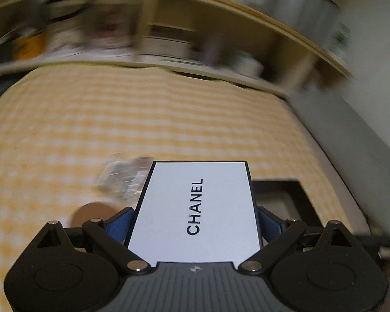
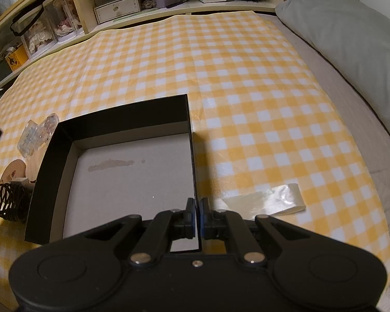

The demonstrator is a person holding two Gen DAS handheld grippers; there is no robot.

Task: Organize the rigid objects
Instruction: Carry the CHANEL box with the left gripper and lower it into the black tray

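My left gripper is shut on a white flat box with black edges and the word CHANEL, holding it by its sides above the yellow checked cloth. Its blue pads press on both flanks. An open black box with a grey floor lies on the cloth; its corner also shows beside the white box. My right gripper is shut on the thin right wall of this black box, near its front corner.
Left of the black box lie a clear plastic case, a round wooden disc and a black hair claw. A glossy strip lies to the right. A grey pillow is far right; cluttered shelves stand behind.
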